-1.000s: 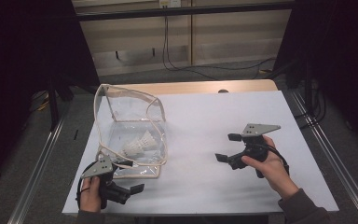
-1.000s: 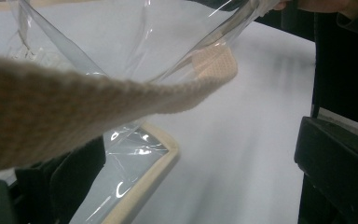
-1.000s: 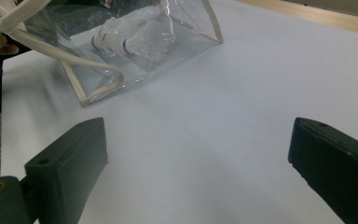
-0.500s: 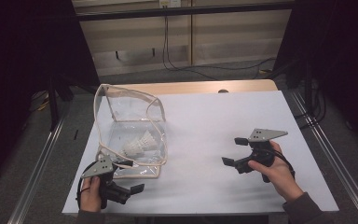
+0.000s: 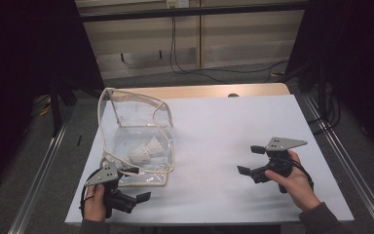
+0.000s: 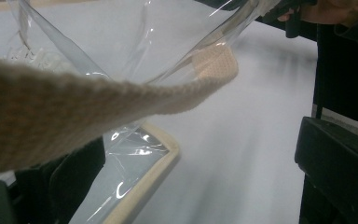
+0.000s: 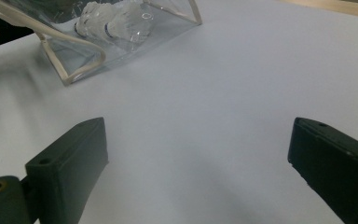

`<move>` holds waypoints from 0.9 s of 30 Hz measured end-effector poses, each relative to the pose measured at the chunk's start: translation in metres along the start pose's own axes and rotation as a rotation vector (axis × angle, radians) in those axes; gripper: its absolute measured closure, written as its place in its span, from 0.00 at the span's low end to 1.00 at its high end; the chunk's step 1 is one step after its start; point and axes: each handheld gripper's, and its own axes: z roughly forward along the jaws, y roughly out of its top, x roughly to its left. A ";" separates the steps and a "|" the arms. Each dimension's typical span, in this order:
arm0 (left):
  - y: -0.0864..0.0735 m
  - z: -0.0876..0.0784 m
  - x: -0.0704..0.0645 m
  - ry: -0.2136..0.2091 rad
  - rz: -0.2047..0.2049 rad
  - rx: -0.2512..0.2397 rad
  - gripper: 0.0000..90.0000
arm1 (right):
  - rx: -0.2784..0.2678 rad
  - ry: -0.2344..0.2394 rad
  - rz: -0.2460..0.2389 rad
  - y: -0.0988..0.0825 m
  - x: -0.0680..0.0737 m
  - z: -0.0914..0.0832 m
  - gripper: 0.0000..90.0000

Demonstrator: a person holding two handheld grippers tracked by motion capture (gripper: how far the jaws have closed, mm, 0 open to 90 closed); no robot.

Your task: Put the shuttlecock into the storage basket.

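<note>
A clear plastic bag (image 5: pixel 136 126) with beige trim stands open on the left of the white table (image 5: pixel 233 122). White shuttlecocks (image 5: pixel 146 150) lie inside it, and they also show in the right gripper view as shuttlecocks (image 7: pixel 107 21) inside the bag (image 7: pixel 121 42). My left gripper (image 5: pixel 137 184) sits at the bag's near edge with its jaws wide apart. The bag's beige woven strap (image 6: pixel 98 102) hangs across the left gripper view, close to the camera, above the left gripper (image 6: pixel 191 172). My right gripper (image 5: pixel 250 159) is open over bare table, well right of the bag; the right gripper (image 7: pixel 198 158) holds nothing.
A wooden strip (image 5: pixel 214 90) runs along the table's far edge. Metal rails (image 5: pixel 341 161) flank both sides of the table. Cables (image 5: pixel 185 63) hang behind it. The person's other hand (image 6: pixel 328 9) shows far off in the left gripper view.
My right gripper has drawn back toward the near right side of the table, away from the bag. The left gripper and the bag have stayed put.
</note>
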 end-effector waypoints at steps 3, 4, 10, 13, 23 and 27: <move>0.000 0.000 0.000 0.001 0.001 0.000 0.02 | 0.001 -0.003 -0.001 -0.002 -0.001 -0.002 0.05; 0.000 0.000 0.000 0.000 0.000 0.000 0.02 | 0.000 -0.003 0.000 -0.002 -0.001 -0.003 0.05; 0.000 0.000 0.000 0.001 0.001 0.001 0.02 | 0.005 -0.010 -0.001 -0.006 -0.002 -0.006 0.05; 0.000 0.000 0.000 0.001 0.001 0.000 0.02 | 0.007 -0.012 0.000 -0.007 -0.002 -0.007 0.05; 0.000 0.000 0.000 0.001 0.001 0.000 0.02 | 0.002 -0.024 0.009 -0.012 -0.005 -0.014 0.05; 0.000 0.000 0.000 0.002 0.000 0.000 0.02 | -0.003 -0.024 0.011 -0.014 -0.006 -0.018 0.05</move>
